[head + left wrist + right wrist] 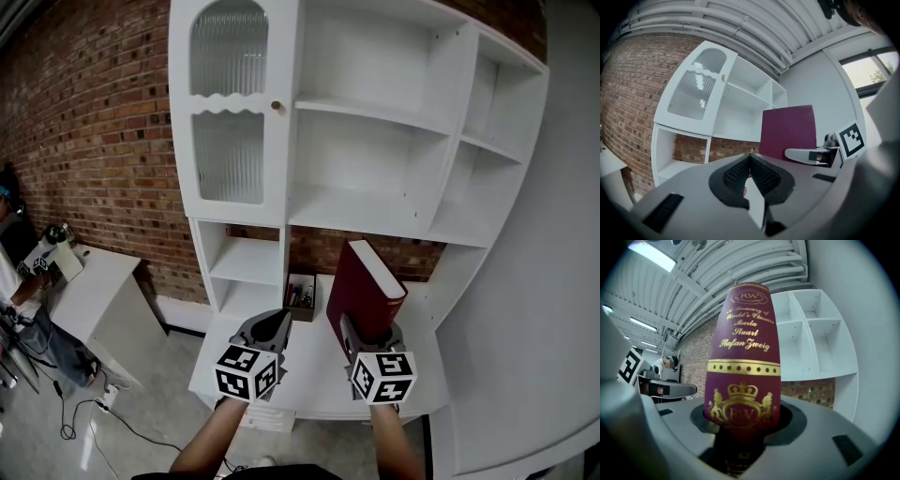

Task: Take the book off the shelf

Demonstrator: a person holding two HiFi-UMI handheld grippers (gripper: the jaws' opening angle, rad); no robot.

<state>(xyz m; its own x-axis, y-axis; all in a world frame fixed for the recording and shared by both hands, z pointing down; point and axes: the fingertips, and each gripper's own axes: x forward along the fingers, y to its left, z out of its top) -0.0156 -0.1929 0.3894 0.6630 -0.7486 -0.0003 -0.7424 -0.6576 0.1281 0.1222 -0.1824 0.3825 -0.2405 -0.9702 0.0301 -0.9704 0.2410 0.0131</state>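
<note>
The right tool (371,330) was clamped on the maroon book (364,281) low on its spine, holding it upright, out in front of the white shelf (356,202). The left tool (270,328) hung shut and empty beside it. Held only at the bottom, the tall book looked liable to tip or slip if swung quickly.
</note>
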